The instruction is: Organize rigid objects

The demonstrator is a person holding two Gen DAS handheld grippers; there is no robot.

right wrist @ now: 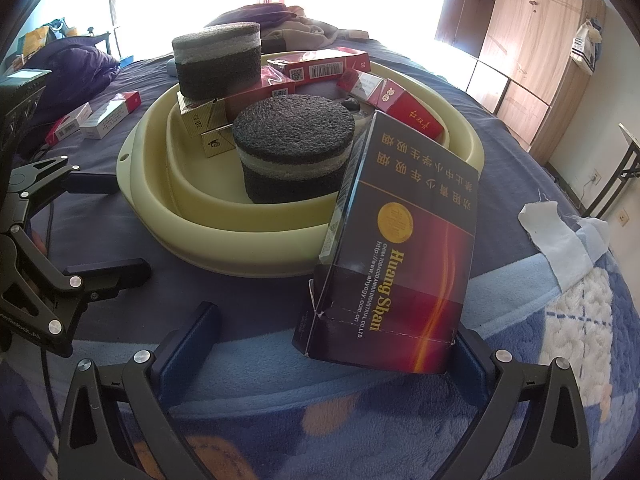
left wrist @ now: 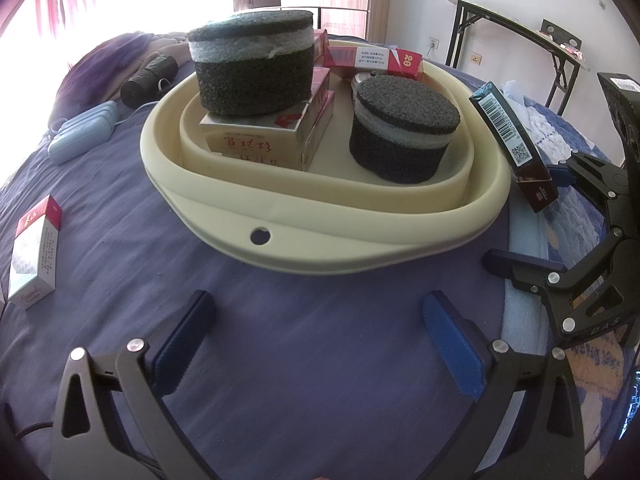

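Note:
A cream basin (left wrist: 320, 216) (right wrist: 224, 232) on the blue bedspread holds two black-and-white foam cylinders (left wrist: 402, 136) (left wrist: 252, 68) and several red and gold cigarette packs (left wrist: 256, 140); the taller cylinder stands on the gold packs. A dark Huang Shan pack (right wrist: 400, 248) (left wrist: 516, 140) leans tilted at the basin's near rim, against the right finger of my right gripper (right wrist: 332, 332) (left wrist: 532, 220). That gripper's jaws stand wide apart, with a gap on the left side. My left gripper (left wrist: 320, 344) (right wrist: 108, 228) is open over bare bedspread in front of the basin.
A white-and-red pack (left wrist: 34, 252) stands on the bed at the left, and loose packs (right wrist: 108, 114) lie beyond the basin. A grey-blue case (left wrist: 80, 132), a dark roll (left wrist: 148, 76) and bedding lie further back. A folding table (left wrist: 520, 28) and wardrobe (right wrist: 532, 40) border the bed.

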